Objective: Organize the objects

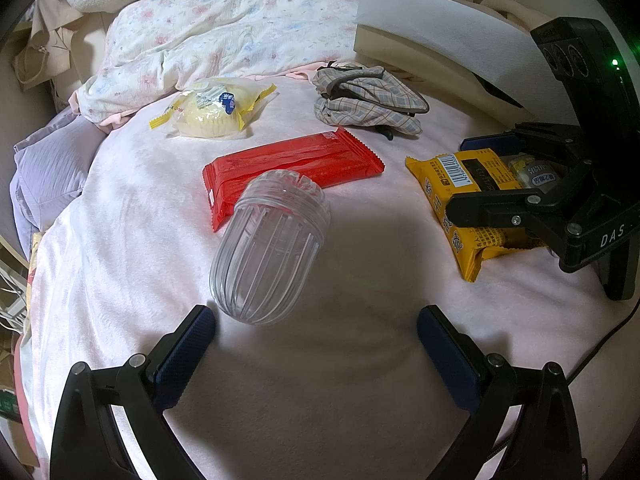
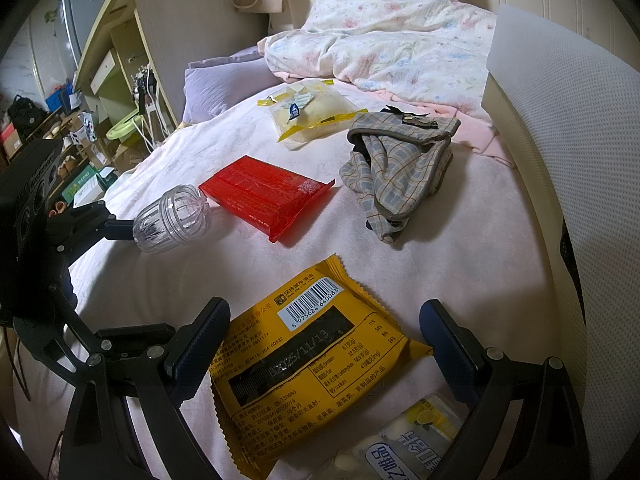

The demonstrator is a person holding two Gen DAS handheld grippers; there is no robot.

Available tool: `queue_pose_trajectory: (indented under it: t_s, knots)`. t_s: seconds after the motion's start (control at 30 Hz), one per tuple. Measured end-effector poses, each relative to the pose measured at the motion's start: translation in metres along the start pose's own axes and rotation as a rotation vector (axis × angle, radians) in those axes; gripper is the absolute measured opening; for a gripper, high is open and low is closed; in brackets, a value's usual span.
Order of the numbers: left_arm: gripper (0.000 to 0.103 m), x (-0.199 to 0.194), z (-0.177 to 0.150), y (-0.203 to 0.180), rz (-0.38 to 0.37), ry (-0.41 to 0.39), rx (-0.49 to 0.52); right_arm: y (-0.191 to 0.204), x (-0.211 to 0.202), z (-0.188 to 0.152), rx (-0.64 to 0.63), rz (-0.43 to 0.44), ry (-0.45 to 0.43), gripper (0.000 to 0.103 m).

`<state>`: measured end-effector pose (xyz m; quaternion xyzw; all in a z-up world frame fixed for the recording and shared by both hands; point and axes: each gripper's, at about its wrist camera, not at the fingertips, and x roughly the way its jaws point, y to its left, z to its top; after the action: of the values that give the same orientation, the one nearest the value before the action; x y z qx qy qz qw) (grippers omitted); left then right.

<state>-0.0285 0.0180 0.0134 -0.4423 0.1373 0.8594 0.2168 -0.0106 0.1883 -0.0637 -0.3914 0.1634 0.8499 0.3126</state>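
One clear ribbed jar (image 1: 270,248), lying sideways

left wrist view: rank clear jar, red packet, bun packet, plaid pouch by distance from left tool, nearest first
From the left tool:
1. Clear jar, lying on its side just ahead, nearer the left finger.
2. Red packet, directly behind the jar, the jar's far end overlapping it.
3. Bun packet, far left, and plaid pouch, far right: too close to call.

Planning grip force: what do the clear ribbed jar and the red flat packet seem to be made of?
Clear ribbed jar: looks like rigid transparent plastic, glossy, with moulded ribs; glass cannot be ruled out. Red flat packet: apparently thin plastic film, shiny and creased, with serrated sealed ends.
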Motion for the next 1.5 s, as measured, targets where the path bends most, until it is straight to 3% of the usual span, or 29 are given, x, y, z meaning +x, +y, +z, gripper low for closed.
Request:
queue_pose_trajectory:
  t_s: [1.5]
  knots:
    - [0.103, -0.0002, -0.0001, 0.0001, -0.011, -0.001, 0.015, -0.0001, -0.0004, 0.0004, 0.002, -0.016, 0.004, 0.095]
